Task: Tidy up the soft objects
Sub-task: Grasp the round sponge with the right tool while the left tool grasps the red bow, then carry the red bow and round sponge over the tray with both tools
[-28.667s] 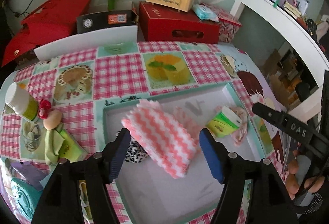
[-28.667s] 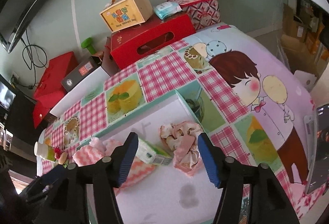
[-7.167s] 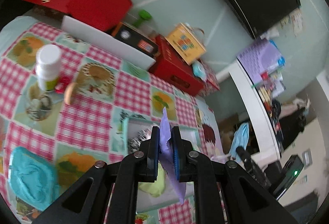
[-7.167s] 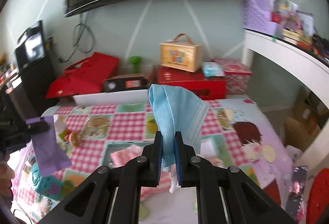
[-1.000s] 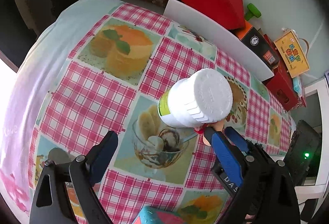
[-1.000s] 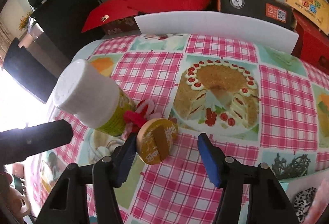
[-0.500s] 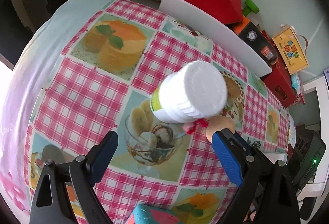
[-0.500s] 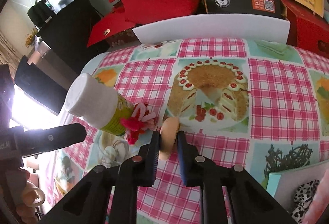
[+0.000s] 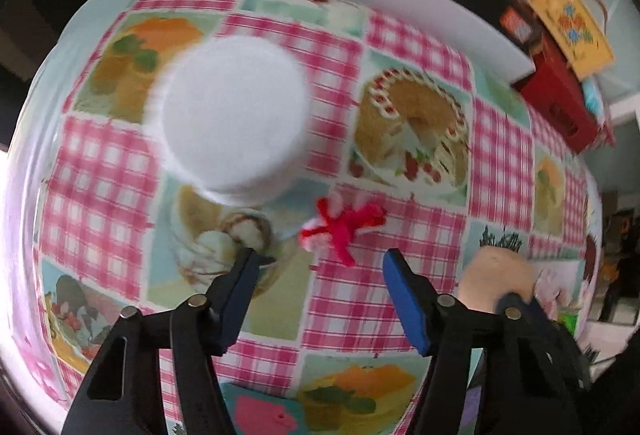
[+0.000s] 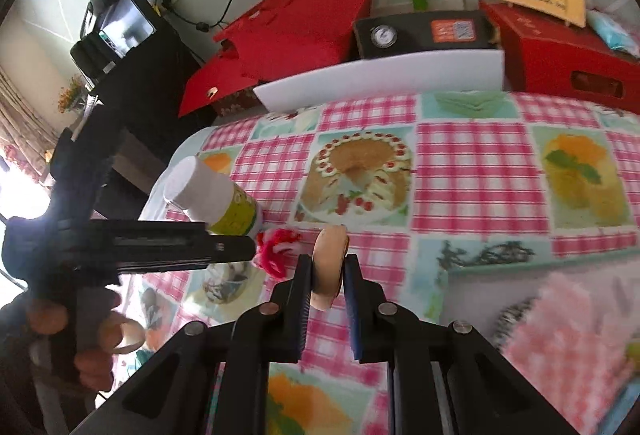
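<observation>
Right tongs [image 10: 326, 275] clamped one tan round sponge [image 10: 329, 267]; left tongs [image 9: 316, 283] were closing, empty, over one red-and-white yarn bow [image 9: 344, 225] at 12 o'clock. Only the right view showed the pink cloth [image 10: 568, 335].

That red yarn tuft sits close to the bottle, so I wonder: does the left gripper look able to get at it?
Probably yes. The left gripper hangs just short of the tuft, jaws closing with nothing between them. The bottle stands to one side, apart from the tuft.
</observation>
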Motion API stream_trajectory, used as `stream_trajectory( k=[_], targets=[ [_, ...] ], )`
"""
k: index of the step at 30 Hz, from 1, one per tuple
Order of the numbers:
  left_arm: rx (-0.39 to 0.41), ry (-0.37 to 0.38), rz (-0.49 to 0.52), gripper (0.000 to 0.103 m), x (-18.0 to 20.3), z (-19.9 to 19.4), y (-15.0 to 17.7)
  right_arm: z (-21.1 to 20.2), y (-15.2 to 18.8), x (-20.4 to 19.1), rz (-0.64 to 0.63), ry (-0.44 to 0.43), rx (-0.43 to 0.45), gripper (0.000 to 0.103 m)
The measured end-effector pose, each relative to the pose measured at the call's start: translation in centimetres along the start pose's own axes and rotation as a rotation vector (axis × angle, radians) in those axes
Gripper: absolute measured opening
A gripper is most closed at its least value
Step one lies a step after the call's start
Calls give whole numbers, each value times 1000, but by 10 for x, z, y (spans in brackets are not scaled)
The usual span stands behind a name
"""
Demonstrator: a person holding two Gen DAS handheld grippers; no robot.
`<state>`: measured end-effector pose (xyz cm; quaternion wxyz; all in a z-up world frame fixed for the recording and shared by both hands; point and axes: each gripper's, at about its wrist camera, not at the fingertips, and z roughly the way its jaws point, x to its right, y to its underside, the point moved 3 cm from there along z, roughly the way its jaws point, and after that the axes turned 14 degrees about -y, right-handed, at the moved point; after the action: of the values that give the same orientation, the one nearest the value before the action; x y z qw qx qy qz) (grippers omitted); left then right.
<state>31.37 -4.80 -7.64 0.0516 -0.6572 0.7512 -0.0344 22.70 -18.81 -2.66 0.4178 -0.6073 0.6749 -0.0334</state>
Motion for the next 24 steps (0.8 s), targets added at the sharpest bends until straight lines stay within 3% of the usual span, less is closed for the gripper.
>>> stream_trajectory(
  k=[8,12,18,24],
  targets=[
    [-18,-115,93,57,36,20,-11,-47,1,5,15,4,73,17],
    [-20,-150,116,45,44,29,-16,-61,3,8,29,12,95,17],
    [-23,-150,100,31,46,35,-28,-76,7,16,54,10,113,17],
    [-22,-136,86,30,43,31,-22,-84,11,21,69,6,123,17]
  ],
)
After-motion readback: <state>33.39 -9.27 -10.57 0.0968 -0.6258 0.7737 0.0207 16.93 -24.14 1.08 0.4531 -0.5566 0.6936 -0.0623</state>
